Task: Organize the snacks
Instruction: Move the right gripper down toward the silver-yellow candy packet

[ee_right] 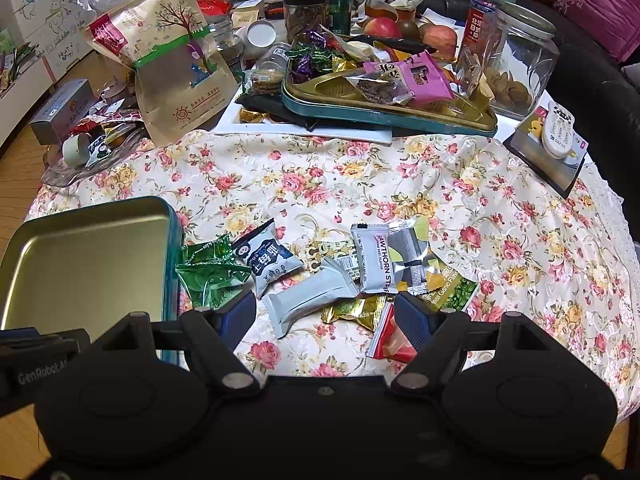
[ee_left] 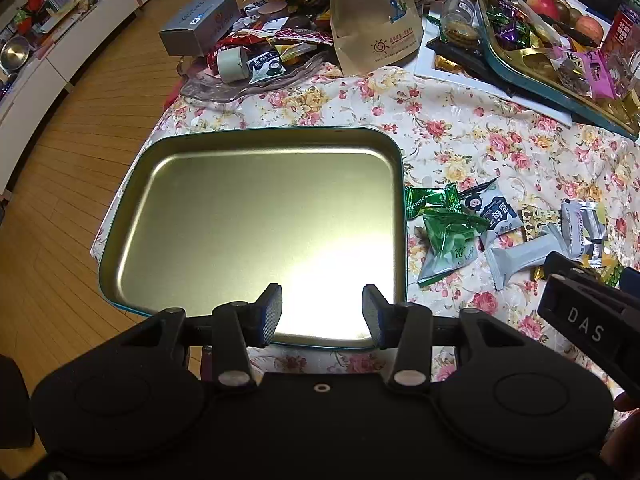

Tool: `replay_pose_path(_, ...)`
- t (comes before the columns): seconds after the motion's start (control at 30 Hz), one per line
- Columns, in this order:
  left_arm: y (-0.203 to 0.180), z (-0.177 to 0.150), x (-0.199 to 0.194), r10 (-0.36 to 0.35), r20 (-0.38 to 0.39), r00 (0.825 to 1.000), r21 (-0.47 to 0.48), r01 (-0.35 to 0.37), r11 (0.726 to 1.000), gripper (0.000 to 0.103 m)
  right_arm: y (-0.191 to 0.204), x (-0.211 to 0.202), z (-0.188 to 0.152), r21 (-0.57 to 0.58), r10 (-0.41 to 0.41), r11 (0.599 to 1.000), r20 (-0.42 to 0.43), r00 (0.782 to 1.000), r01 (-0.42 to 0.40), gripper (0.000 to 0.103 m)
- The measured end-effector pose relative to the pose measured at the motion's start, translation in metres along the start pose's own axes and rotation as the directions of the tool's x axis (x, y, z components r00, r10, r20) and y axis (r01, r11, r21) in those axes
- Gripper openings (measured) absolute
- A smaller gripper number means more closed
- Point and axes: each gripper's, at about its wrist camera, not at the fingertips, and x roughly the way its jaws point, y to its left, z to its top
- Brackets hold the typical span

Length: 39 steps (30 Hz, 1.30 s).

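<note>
Only right view: red packet [ee_right: 394, 344] by spread right fingers [ee_right: 416, 322]; left fingers [ee_left: 272, 308] spread over tin [ee_left: 256, 216].

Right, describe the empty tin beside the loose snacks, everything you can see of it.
The tin is a shallow rectangular tray with rounded corners, teal outside and shiny gold-toned metal inside, catching a bright glare. It holds nothing. It lies flat and open side up on the floral tablecloth at the table's near left edge. Green candy wrappers lie against or very near its right wall. The open left tool hovers over its near rim, not touching it.
</note>
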Motion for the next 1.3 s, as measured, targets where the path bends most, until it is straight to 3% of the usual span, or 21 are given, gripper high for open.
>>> replay_pose_path(0.17,-0.001,-0.001,0.002,-0.006,-0.010,1.000,0.001,0.006,1.000,0.052,0.000,0.002,0.000,0.000,0.010,1.000,-0.015,1.000,-0.010,0.080)
replay_pose_path(0.37,-0.003,0.000,0.005,-0.012,-0.025,1.000,-0.003,0.012,1.000,0.052,-0.005,0.017,-0.002,0.048,0.066,0.997,-0.154,0.986,-0.059,0.080)
replay_pose_path(0.8,-0.032,0.003,0.003,-0.043,-0.034,0.998,0.062,0.045,0.997,0.052,-0.029,0.041,-0.004,-0.031,-0.099,0.995,-0.279,0.955,0.094,0.084)
replay_pose_path(0.93,-0.045,0.006,0.003,-0.062,-0.056,0.996,0.072,0.066,0.995,0.052,-0.048,0.044,-0.003,-0.029,-0.091,0.996,-0.306,0.948,0.086,0.084)
replay_pose_path(1.1,-0.064,0.011,-0.001,-0.104,-0.075,0.992,0.098,0.112,0.989,0.052,-0.087,0.050,0.004,0.016,-0.113,0.991,-0.403,0.908,0.130,0.082)
replay_pose_path(1.2,-0.078,0.018,-0.009,-0.097,-0.055,0.994,0.137,0.103,0.985,0.052,-0.117,0.040,0.009,0.107,-0.101,0.983,-0.363,0.926,0.149,0.082)
replay_pose_path(1.3,-0.086,0.031,-0.020,-0.114,-0.020,0.993,0.164,0.116,0.980,0.052,-0.147,0.030,0.017,0.256,0.000,0.962,-0.335,0.942,0.091,0.082)
